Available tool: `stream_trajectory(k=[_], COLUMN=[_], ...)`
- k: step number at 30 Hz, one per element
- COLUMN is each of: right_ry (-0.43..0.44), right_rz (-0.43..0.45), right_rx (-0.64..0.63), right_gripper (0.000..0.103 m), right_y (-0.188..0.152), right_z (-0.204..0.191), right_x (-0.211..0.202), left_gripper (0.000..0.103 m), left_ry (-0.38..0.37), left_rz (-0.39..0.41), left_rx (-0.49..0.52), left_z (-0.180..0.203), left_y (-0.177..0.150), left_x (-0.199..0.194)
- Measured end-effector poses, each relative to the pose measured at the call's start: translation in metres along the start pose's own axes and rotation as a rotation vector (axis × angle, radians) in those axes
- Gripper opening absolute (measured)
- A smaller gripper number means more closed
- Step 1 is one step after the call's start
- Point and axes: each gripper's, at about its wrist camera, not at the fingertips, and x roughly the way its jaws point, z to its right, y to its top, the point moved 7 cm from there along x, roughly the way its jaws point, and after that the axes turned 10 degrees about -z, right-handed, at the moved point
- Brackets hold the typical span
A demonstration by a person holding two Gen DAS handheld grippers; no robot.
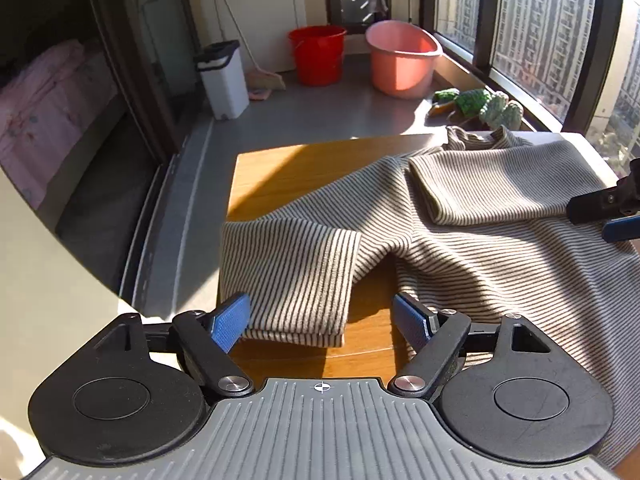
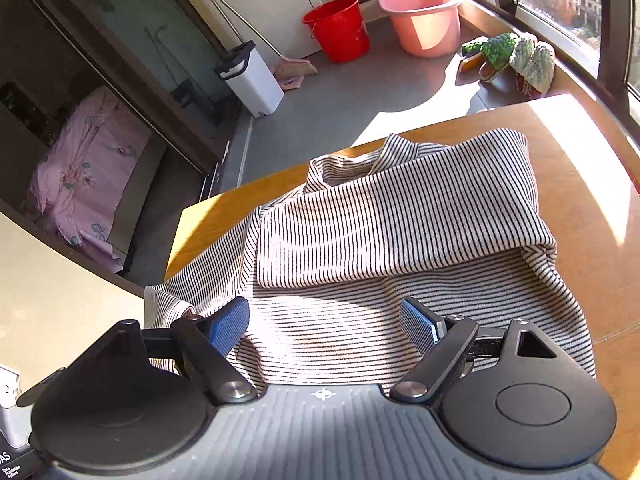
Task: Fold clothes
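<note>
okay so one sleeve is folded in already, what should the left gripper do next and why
Probably close the left gripper on the left sleeve and fold it across the body. Its fingers are open around the cuff, that sleeve hangs off the table, and the right sleeve already lies folded over the shirt.

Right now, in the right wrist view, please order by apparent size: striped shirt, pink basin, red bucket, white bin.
1. Striped shirt, nearest.
2. Pink plastic basin.
3-4. Red plastic bucket and white bin look alike.

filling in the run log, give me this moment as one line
shirt: on table, right sleeve folded in | left gripper: open at left sleeve | right gripper: open
</note>
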Motion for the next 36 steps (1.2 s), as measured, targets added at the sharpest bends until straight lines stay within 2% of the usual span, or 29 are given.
stream_trajectory(k=[1,4,5,6,7,8,10,12,14,15,16,17,18,20,23,25,26,30,31,33,34,36], right_ry=[-0.003,-0.020,-0.023,-0.026,-0.029,-0.004,0.055,0.113,0.221,0.264,0.306,0.336,0.364,0.363,0.355,0.330,0.314,0.274,0.253,0.183,0.179,0.190], right_rz=[-0.014,-0.036,-0.039,-0.042,-0.045,-0.040,-0.029,-0.017,-0.026,-0.044,-0.064,-0.090,-0.116,-0.154,-0.210,-0.205,-0.201,-0.207,-0.209,-0.191,-0.165,-0.119], right_rx=[0.005,-0.024,-0.048,-0.073,-0.098,-0.110,-0.130,-0.150,-0.078,-0.048,-0.018,-0.005,0.005,0.004,-0.001,-0.029,-0.046,-0.095,-0.109,-0.146,-0.153,-0.155], right_gripper=[0.084,0.086,0.087,0.087,0.087,0.087,0.087,0.087,0.085,0.081,0.067,0.053,0.048,0.047,0.047,0.047,0.047,0.047,0.050,0.070,0.083,0.092], right_y=[-0.011,-0.036,-0.041,-0.045,-0.049,-0.047,-0.042,-0.038,-0.022,-0.014,-0.007,-0.003,0.001,-0.001,-0.004,-0.006,-0.007,-0.007,-0.007,-0.004,-0.002,0.001], right_z=[0.002,-0.001,-0.005,-0.010,-0.015,-0.021,-0.035,-0.048,-0.060,-0.066,-0.072,-0.078,-0.085,-0.094,-0.109,-0.116,-0.120,-0.136,-0.140,-0.147,-0.151,-0.157], right_x=[0.001,0.002,0.003,0.004,0.004,0.004,0.003,0.001,0.006,0.013,0.020,0.030,0.041,0.060,0.088,0.096,0.099,0.113,0.117,0.122,0.122,0.120], left_gripper=[0.065,0.063,0.051,0.026,0.014,0.007,0.005,0.005,0.005,0.005,0.005,0.011,0.013,0.045,0.057,0.067,0.075,0.086,0.087,0.091,0.092,0.093], left_ry=[0.012,0.027,0.027,0.020,0.013,0.006,-0.016,-0.019,-0.033,-0.039,-0.045,-0.051,-0.058,-0.082,-0.119,-0.128,-0.136,-0.160,-0.164,-0.171,-0.173,-0.179], left_rz=[-0.015,-0.069,-0.078,-0.078,-0.077,-0.077,-0.056,-0.014,-0.017,-0.030,-0.056,-0.082,-0.108,-0.167,-0.238,-0.260,-0.264,-0.267,-0.266,-0.264,-0.265,-0.266], left_rx=[0.014,0.044,0.047,0.030,0.013,-0.004,-0.037,-0.027,-0.043,-0.062,-0.095,-0.129,-0.163,-0.239,-0.272,-0.261,-0.256,-0.251,-0.249,-0.244,-0.243,-0.243], left_z=[-0.001,-0.004,-0.005,-0.008,-0.012,-0.015,-0.022,-0.024,-0.028,-0.031,-0.036,-0.040,-0.045,-0.052,-0.056,-0.056,-0.055,-0.055,-0.055,-0.055,-0.055,-0.056], left_y=[0.001,0.002,0.002,0.004,0.005,0.007,0.011,0.016,0.016,0.015,0.011,0.007,0.003,-0.010,-0.026,-0.032,-0.035,-0.041,-0.042,-0.044,-0.045,-0.047], left_x=[0.007,0.027,0.032,0.032,0.032,0.033,0.028,0.016,0.008,0.005,0.003,0.001,-0.002,-0.005,-0.008,-0.010,-0.011,-0.014,-0.015,-0.016,-0.015,-0.015])
